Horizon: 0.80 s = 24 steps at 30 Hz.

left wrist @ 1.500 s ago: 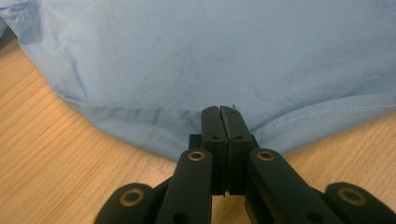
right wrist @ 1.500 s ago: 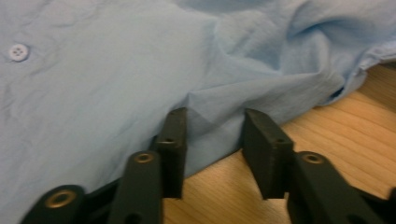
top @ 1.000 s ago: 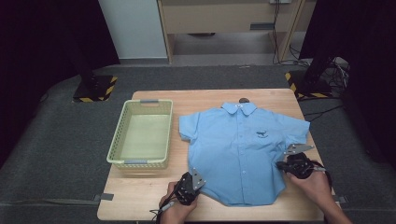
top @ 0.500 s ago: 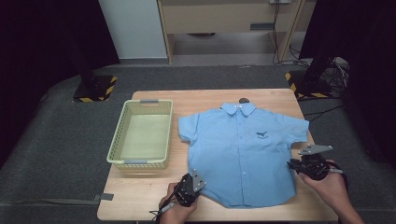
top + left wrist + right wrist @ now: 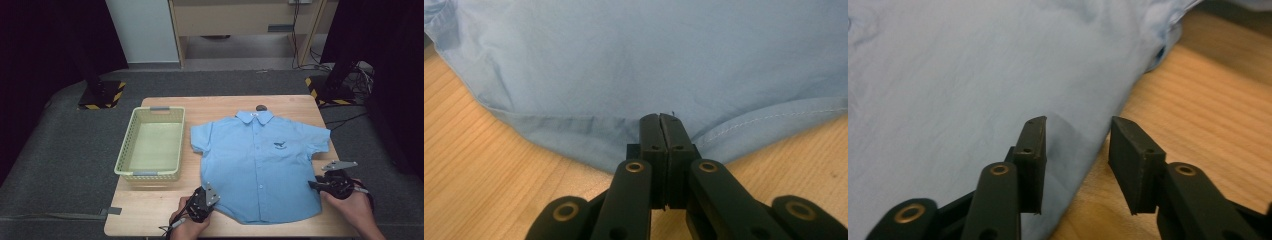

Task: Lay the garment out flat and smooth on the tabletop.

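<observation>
Left hand-held gripper [image 5: 659, 131] stayed pinched shut on the hem of the blue shirt [image 5: 260, 165] lying flat and unfolded on the worktop [image 5: 160, 220], while the right hand-held gripper [image 5: 1078, 150], its jaws just opening with the shirt's side edge loose between them, held nothing, so folding seemed barely begun and the basket [image 5: 150, 172] sat empty.

The shirt [image 5: 260, 165] lies flat on my desk [image 5: 150, 212], collar away from me. The basket [image 5: 152, 143] sits just left of it. My left tongs [image 5: 209, 196] rest at its near hem, my right tongs [image 5: 314, 184] at its right edge.
</observation>
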### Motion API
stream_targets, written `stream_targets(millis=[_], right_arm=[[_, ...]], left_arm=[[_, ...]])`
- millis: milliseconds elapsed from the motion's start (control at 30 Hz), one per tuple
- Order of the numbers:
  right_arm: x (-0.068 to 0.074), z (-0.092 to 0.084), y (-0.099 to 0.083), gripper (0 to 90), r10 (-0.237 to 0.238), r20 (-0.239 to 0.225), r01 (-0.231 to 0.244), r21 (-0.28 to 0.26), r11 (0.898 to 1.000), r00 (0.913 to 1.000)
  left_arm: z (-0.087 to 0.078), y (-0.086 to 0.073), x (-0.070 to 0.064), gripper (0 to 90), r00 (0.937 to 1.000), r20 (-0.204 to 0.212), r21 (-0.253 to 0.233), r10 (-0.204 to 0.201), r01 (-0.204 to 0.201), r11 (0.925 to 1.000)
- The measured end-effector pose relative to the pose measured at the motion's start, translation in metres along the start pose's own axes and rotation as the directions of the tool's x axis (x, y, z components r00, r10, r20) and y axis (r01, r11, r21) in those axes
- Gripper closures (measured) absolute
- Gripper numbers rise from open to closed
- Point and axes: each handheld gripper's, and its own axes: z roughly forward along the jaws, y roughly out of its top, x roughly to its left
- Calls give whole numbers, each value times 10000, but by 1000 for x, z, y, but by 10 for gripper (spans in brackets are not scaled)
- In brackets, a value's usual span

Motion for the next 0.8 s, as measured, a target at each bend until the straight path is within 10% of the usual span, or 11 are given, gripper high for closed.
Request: stream_targets(millis=[333,800], right_arm=[[0,-4,-9,823,-178,-101,180,122,9998,9998],[-7,-13,-4,203,129,-256,-143,-557,9983,9996]], left_arm=[[-13,-3,0,867,9973,261,-556,-685,699,9960],[-34,26,7,274,9866,677,-1334,-1483,1562,9787]])
